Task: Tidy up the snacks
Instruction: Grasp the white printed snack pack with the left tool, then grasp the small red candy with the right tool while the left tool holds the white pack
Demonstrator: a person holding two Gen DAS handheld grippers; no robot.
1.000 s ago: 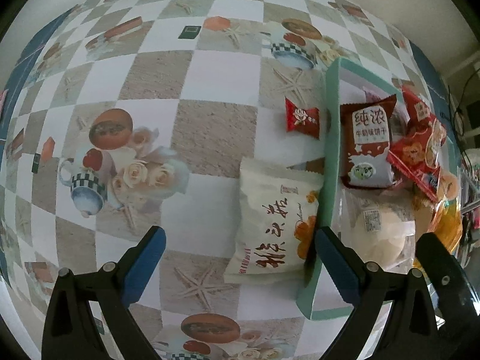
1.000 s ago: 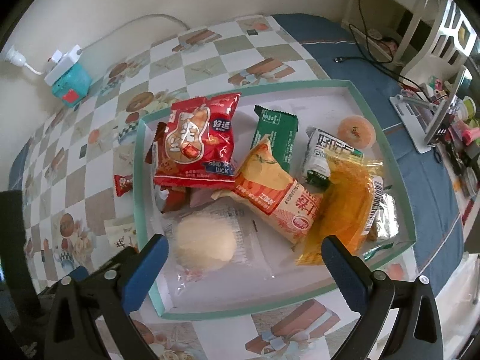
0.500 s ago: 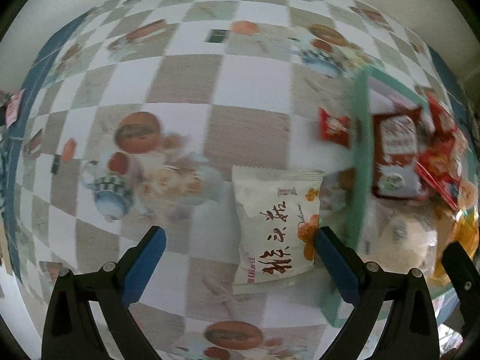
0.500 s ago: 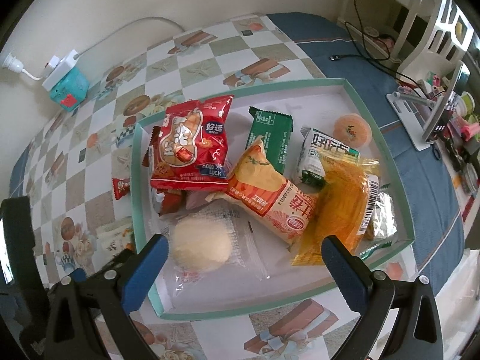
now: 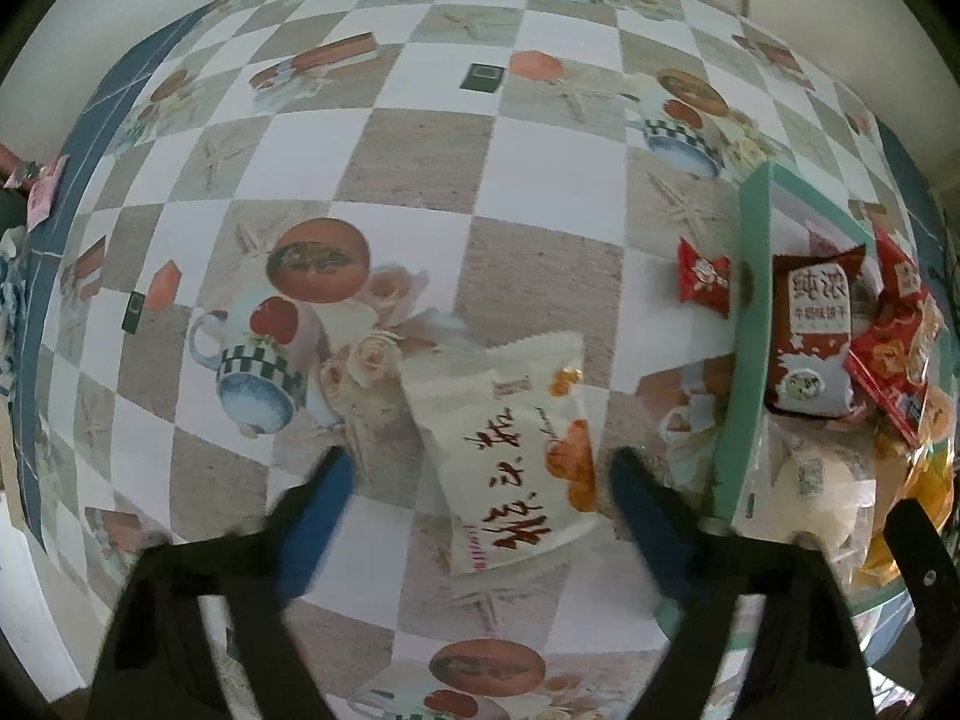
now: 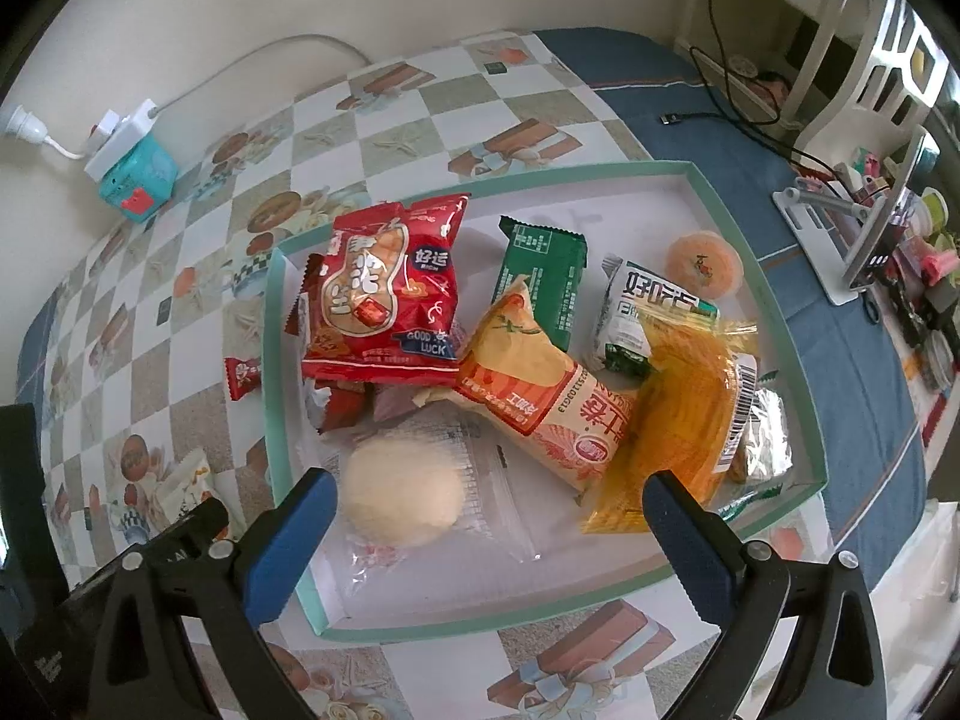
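Note:
A white snack packet with red characters (image 5: 510,450) lies on the checkered tablecloth, left of the teal-rimmed tray (image 5: 741,372). My left gripper (image 5: 480,498) is open, its blue fingers on either side of the packet's near end. A small red candy packet (image 5: 702,276) lies beside the tray's outer wall. My right gripper (image 6: 492,534) is open and empty above the tray (image 6: 798,372), which holds a wrapped bun (image 6: 402,501), a red packet (image 6: 390,294), a green packet (image 6: 546,276), an orange bag (image 6: 678,414) and several other snacks. The white packet also shows in the right wrist view (image 6: 180,480).
A teal box with a white plug and cable (image 6: 135,171) stands by the wall. A phone stand (image 6: 852,204) and small clutter sit on the blue cloth to the right. A black cable (image 6: 732,114) lies at the table's far right.
My left gripper has moved left and down around the white packet, which now sits between its fingers, turned slightly. The right gripper has barely moved.

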